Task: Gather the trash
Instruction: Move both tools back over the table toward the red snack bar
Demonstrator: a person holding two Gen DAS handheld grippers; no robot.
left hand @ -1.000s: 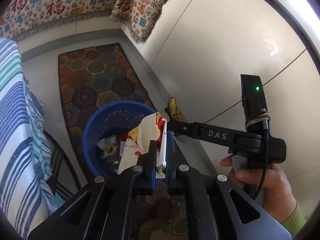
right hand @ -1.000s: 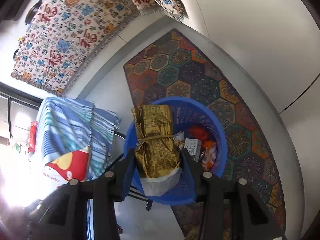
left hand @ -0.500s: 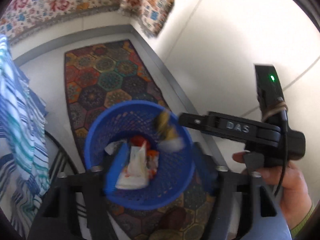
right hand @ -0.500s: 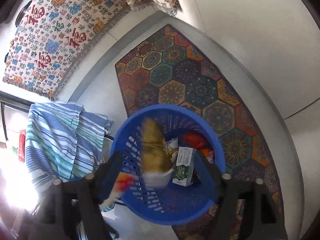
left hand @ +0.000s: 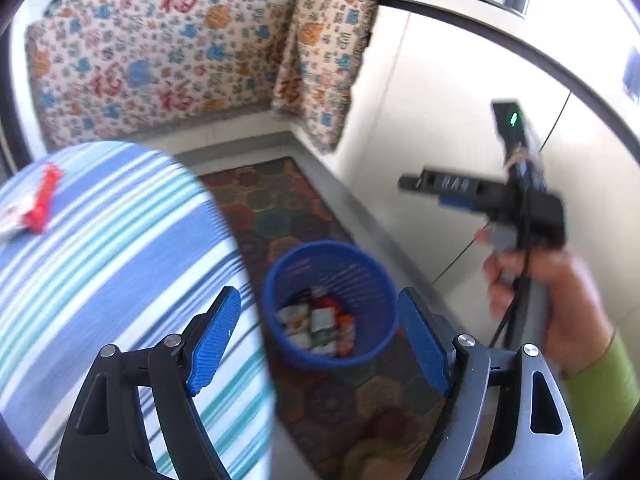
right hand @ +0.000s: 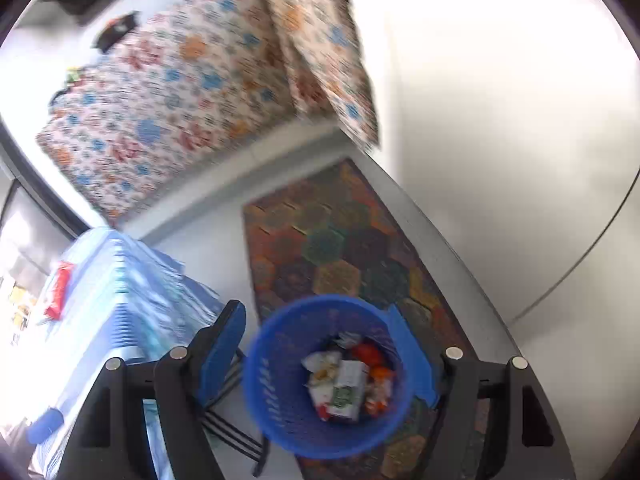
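A blue mesh basket (left hand: 370, 344) (right hand: 272, 392) stands on the floor rug with several wrappers and cartons (left hand: 316, 324) (right hand: 344, 380) inside. My left gripper (left hand: 316, 294) hangs above it, jaws opening, with nothing between the blue pads. My right gripper (right hand: 316, 310) is also above the basket, open and empty. In the left wrist view, the right gripper (left hand: 404, 183) shows from the side at the right, held by a hand (left hand: 552, 292). A red-and-white wrapper (left hand: 36, 208) (right hand: 58, 292) lies on the blue striped cloth.
The striped cloth covers a table (left hand: 120, 260) (right hand: 132, 292) left of the basket, with dark legs below. A patterned hexagon rug (left hand: 276, 208) (right hand: 332, 240) runs along white cabinet fronts (left hand: 440, 100). A patterned blanket (left hand: 160, 64) hangs at the back.
Left gripper let go of its red-and-white wrapper and right gripper its gold packet. Both pieces fell into the basket. Both grippers opened and rose away, so the basket looks smaller.
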